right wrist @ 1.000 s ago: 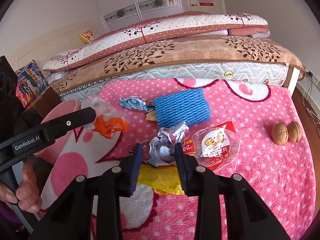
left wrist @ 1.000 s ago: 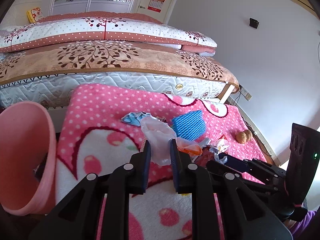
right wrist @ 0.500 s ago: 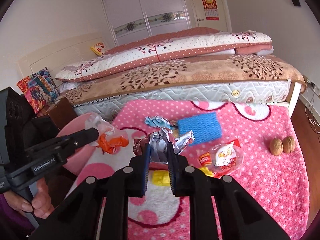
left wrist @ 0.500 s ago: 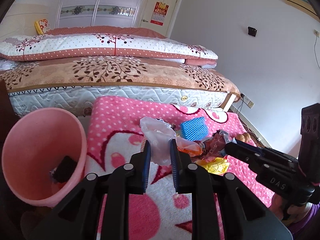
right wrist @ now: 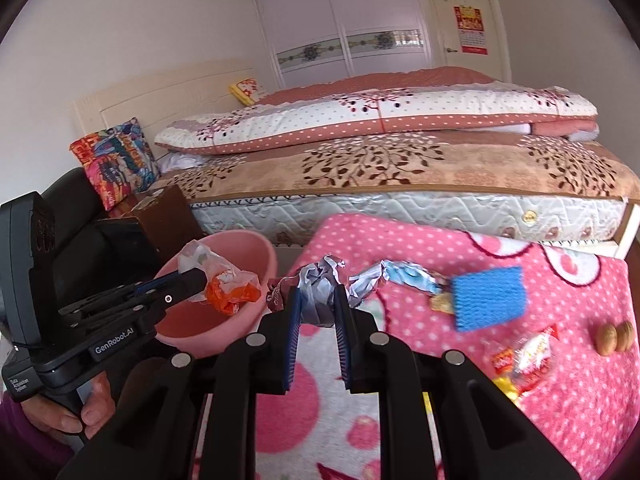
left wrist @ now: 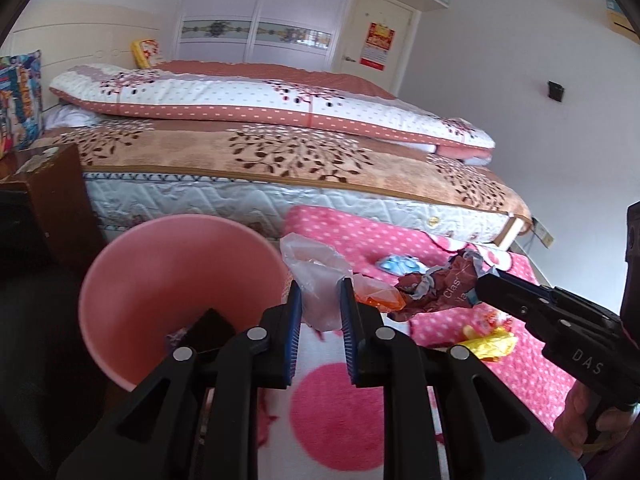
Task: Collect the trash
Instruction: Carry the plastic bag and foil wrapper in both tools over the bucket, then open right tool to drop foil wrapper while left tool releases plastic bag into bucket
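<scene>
My left gripper (left wrist: 320,292) is shut on a clear plastic bag with orange scraps (left wrist: 316,280) and holds it in the air just right of the pink bin (left wrist: 132,264); in the right wrist view the bag (right wrist: 224,284) hangs over the bin's rim (right wrist: 240,240). My right gripper (right wrist: 316,300) is shut on a crumpled silver and maroon wrapper (right wrist: 320,284), lifted above the pink blanket (right wrist: 560,400); the wrapper (left wrist: 444,284) also shows in the left wrist view. Dark trash lies inside the bin (left wrist: 208,328).
On the blanket lie a blue foam net (right wrist: 488,300), a light blue wrapper (right wrist: 408,276), a clear red-printed packet (right wrist: 528,356), a yellow wrapper (left wrist: 488,344) and two walnuts (right wrist: 614,338). A bed (right wrist: 400,184) stands behind. A dark wooden cabinet (left wrist: 52,200) is left of the bin.
Both grippers have risen and swung left toward the pink bin with their trash. The right gripper closed on the crumpled wrapper and lifted it off the blanket.
</scene>
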The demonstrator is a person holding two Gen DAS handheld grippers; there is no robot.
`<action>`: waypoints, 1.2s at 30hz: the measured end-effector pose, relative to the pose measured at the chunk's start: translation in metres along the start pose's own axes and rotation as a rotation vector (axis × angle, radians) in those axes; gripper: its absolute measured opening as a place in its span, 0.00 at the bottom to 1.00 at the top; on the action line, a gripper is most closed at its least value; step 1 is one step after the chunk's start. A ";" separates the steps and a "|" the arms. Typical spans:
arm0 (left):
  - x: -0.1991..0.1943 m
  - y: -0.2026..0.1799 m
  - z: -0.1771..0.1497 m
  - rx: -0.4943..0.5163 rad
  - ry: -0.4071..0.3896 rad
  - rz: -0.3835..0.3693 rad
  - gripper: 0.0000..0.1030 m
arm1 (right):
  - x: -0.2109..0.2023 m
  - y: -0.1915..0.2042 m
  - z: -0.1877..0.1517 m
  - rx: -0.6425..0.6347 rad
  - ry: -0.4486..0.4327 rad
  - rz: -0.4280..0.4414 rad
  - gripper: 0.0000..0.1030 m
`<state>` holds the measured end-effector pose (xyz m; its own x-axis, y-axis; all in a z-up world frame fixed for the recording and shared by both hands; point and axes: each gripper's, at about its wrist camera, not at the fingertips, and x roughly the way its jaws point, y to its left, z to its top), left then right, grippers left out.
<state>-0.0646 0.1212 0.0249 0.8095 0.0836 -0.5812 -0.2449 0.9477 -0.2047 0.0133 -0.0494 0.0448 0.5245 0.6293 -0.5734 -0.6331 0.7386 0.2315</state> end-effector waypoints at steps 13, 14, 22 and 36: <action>-0.005 0.056 -0.001 -0.065 -0.006 0.124 0.18 | 0.045 0.073 0.015 -0.172 0.034 0.078 0.16; -0.005 0.058 -0.002 -0.065 -0.006 0.130 0.18 | 0.048 0.078 0.016 -0.189 0.035 0.076 0.16; 0.000 0.073 -0.007 -0.076 0.000 0.159 0.18 | 0.073 0.093 0.016 -0.236 0.081 0.092 0.16; 0.006 0.095 -0.009 -0.100 0.018 0.198 0.18 | 0.114 0.113 0.019 -0.282 0.146 0.121 0.16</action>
<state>-0.0883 0.2089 -0.0052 0.7309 0.2586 -0.6316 -0.4504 0.8781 -0.1617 0.0124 0.1105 0.0201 0.3620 0.6517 -0.6665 -0.8291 0.5520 0.0894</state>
